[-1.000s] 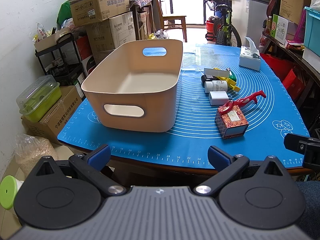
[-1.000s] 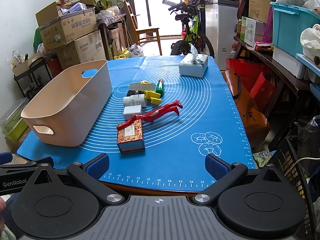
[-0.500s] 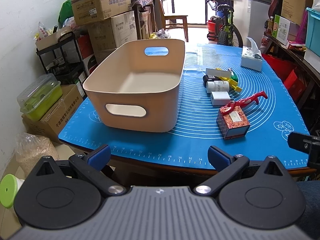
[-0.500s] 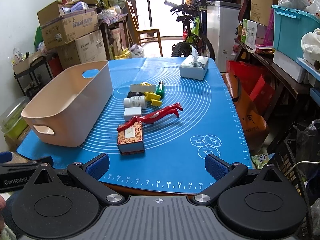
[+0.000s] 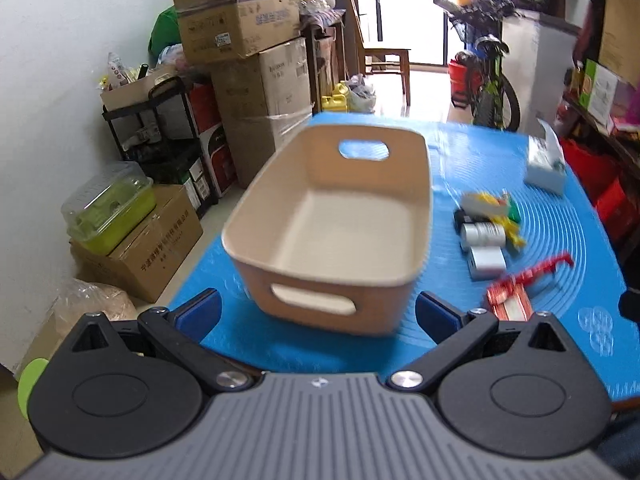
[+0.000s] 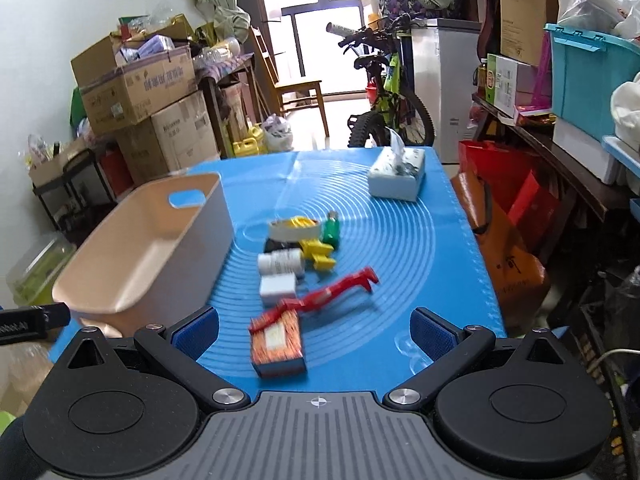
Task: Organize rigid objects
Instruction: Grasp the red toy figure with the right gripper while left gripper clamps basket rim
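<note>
An empty beige bin (image 5: 332,224) with handle cut-outs stands on the blue mat (image 5: 540,208); it also shows in the right wrist view (image 6: 148,252). Right of it lie a red patterned box (image 6: 277,342), a red shoehorn-like tool (image 6: 336,290), a small white box (image 6: 278,288), a white bottle (image 6: 280,262), yellow clips (image 6: 318,254), a green bottle (image 6: 331,230) and a white roll (image 6: 294,229). My left gripper (image 5: 318,312) is open and empty above the bin's near end. My right gripper (image 6: 314,330) is open and empty just above the red box.
A tissue box (image 6: 397,174) stands at the mat's far right. Cardboard boxes (image 5: 240,40) and a black rack (image 5: 160,136) crowd the left side. A bicycle (image 6: 384,100) stands beyond the table. Shelves with red bags (image 6: 532,200) line the right.
Both grippers have moved forward over the table and risen. The bin and the red box now appear closer. No object has moved.
</note>
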The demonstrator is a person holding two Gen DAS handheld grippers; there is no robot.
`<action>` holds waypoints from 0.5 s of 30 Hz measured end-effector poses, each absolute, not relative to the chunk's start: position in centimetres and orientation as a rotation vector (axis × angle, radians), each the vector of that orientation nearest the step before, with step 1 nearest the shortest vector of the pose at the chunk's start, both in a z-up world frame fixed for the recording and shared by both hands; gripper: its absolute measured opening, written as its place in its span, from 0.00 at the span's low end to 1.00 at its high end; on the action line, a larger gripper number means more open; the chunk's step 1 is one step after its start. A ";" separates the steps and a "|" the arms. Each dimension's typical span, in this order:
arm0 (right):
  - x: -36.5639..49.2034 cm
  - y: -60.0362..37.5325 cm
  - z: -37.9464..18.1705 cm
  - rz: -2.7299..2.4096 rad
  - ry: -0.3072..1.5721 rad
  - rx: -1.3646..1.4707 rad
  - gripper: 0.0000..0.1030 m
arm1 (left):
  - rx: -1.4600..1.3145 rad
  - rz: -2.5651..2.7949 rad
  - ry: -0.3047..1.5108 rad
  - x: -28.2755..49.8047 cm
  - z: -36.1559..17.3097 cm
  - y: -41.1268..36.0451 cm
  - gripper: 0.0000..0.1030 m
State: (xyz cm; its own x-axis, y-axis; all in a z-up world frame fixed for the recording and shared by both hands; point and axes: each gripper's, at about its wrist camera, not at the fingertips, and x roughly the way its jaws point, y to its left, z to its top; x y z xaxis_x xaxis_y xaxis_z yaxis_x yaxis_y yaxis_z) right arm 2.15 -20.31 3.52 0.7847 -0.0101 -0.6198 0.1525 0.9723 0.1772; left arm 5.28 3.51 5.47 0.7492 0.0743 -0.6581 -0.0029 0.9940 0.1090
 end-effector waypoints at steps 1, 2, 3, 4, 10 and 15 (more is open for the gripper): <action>2.9 -20.3 3.5 -0.085 0.664 0.232 0.98 | 0.097 0.045 0.718 5.9 5.7 3.9 0.99; 3.6 -20.2 3.5 -0.082 0.665 0.239 0.98 | 0.096 0.059 0.713 6.6 5.9 4.3 0.99; 4.3 -20.2 3.4 -0.081 0.667 0.245 0.98 | 0.096 0.081 0.708 7.4 6.1 4.8 0.99; 5.0 -20.2 3.2 -0.082 0.670 0.250 0.98 | 0.090 0.098 0.708 8.1 6.2 5.3 0.99; 9.6 -20.1 2.1 -0.097 0.696 0.280 0.98 | 0.050 0.090 0.725 12.6 5.9 7.9 0.99; 13.1 -19.9 0.5 -0.139 0.715 0.293 0.98 | 0.041 0.097 0.768 16.0 4.8 9.3 0.99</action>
State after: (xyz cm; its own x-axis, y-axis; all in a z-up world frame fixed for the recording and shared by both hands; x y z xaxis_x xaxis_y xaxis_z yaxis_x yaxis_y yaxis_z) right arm 13.12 -19.93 0.46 0.7483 -0.0256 -0.6628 0.2248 0.9499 0.2170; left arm 16.01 9.33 4.82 0.7149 0.1027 -0.6917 -0.0724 0.9947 0.0729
